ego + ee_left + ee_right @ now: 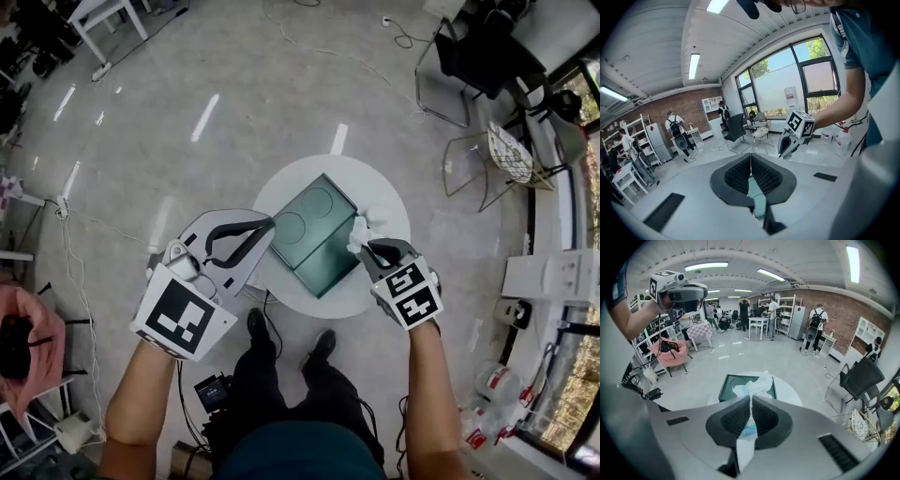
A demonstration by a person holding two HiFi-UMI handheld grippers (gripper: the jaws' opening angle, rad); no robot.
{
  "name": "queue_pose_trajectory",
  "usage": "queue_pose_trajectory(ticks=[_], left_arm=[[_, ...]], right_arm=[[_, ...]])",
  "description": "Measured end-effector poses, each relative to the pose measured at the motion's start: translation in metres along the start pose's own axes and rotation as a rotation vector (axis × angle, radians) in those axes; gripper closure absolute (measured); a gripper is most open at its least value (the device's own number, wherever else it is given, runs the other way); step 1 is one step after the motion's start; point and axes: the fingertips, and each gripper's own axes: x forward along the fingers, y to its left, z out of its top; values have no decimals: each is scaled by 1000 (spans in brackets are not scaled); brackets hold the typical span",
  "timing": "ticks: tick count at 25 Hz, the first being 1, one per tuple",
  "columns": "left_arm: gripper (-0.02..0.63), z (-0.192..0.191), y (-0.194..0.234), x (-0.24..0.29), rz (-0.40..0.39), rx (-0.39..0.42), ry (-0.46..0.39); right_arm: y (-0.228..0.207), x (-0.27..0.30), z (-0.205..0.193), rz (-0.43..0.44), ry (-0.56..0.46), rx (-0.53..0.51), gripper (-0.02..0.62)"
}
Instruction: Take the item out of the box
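Note:
A flat dark green box (pixel 314 234) lies on a small round white table (pixel 384 202). My left gripper (pixel 267 230) is at the box's left edge. In the left gripper view its jaws are together on a thin green edge (pixel 757 197) of the box. My right gripper (pixel 367 248) is at the box's right side, shut on a crumpled white packet with blue print (pixel 361 232). In the right gripper view the packet (pixel 757 385) sticks up from between the pads (pixel 736 418), above the box (pixel 729 383).
Grey floor surrounds the table. A wire chair (pixel 511 155) and a black chair (pixel 478 56) stand at the far right, a white table (pixel 103 14) at the far left. A pink chair (pixel 28 337) is close on my left. My feet (pixel 286 342) are by the table's base.

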Motion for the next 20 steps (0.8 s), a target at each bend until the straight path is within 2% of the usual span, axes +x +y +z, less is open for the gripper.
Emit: queue_pose_trajectory(ticks=[7,12,20], left_arm=[[586,70,-11,-50,44,34,-60],[584,127,-47,-80,67,80,-89],[584,185,-64,-124,95,151,-146]], right_arm=[[15,-99,45,-49,-143,16,554],[24,-184,55,-77,-252,17,554],[41,-273,91,-110,-401,19,554]])
